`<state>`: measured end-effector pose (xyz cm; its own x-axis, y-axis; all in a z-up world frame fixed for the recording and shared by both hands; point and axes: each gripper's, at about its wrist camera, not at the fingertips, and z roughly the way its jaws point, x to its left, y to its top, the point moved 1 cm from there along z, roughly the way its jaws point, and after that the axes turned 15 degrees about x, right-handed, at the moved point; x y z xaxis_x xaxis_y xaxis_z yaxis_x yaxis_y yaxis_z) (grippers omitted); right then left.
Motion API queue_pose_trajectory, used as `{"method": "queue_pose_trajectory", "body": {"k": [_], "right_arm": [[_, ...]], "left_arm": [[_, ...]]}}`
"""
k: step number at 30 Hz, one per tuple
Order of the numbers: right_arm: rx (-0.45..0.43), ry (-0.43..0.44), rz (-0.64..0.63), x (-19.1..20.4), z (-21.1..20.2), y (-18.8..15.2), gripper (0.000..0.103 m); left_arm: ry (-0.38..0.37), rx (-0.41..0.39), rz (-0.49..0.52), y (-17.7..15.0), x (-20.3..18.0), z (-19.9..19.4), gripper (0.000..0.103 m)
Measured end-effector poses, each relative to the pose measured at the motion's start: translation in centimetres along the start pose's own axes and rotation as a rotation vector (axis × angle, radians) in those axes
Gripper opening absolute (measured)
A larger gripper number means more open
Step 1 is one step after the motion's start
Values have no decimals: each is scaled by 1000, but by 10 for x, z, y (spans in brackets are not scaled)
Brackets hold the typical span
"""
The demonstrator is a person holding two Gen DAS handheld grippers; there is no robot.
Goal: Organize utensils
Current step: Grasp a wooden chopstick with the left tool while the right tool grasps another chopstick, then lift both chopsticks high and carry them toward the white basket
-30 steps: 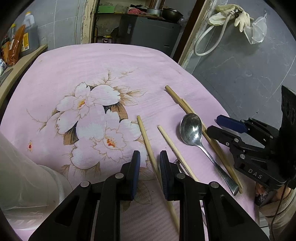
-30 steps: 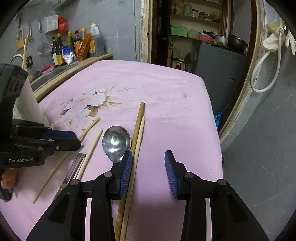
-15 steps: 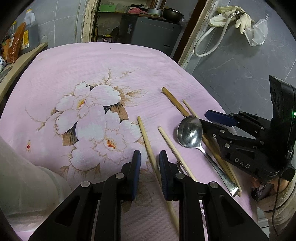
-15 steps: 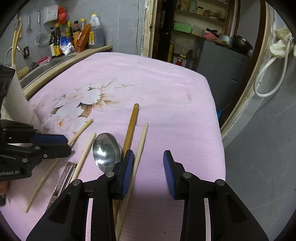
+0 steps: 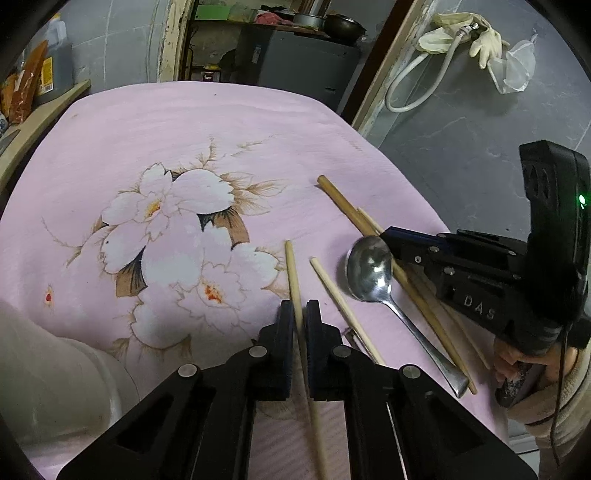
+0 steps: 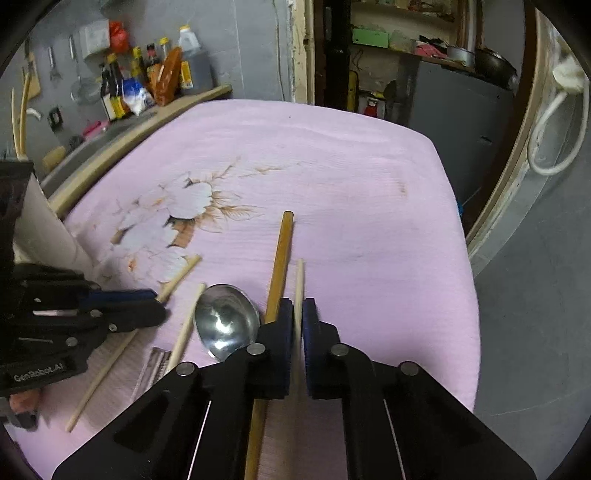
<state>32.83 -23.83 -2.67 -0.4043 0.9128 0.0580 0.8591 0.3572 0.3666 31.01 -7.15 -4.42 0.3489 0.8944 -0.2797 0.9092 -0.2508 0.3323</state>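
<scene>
left gripper [image 5: 300, 317]: clamps chopstick [image 5: 293, 273] | right gripper [image 6: 294, 321]: clamps pale chopstick [image 6: 299, 280]

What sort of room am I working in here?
Probably a home kitchen or a utility corner beside one: sauce bottles along a counter, a pot on a shelf, and rubber gloves hung by a hose.
</scene>
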Motion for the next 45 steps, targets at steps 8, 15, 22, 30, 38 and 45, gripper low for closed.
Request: {"method": "queue_pose_trajectory", "body": {"k": [8,15,22,30,38,45], "right_arm": [[-111,76,66,-3,-19,-17,3],[-340,58,8,22,-61,-42,3],[-553,44,-30,52,-94,-53,3],[-738,112,-70,83,-131,-51,3],[-880,229,-120,124,-155,-28,3],[-959,357,-140,158,-165,6,3]], "left_arm": [[15,-86,55,-15,-16,-20,2],[57,-274,64,-33,-28,-52,2],[115,-515,87,-55,-43,-91,3],[130,-718,85,-76,-40,-138,3],[183,-888,48,-90,-10,-187,3],[178,-992,-24,-97,38,-234,3]]}}
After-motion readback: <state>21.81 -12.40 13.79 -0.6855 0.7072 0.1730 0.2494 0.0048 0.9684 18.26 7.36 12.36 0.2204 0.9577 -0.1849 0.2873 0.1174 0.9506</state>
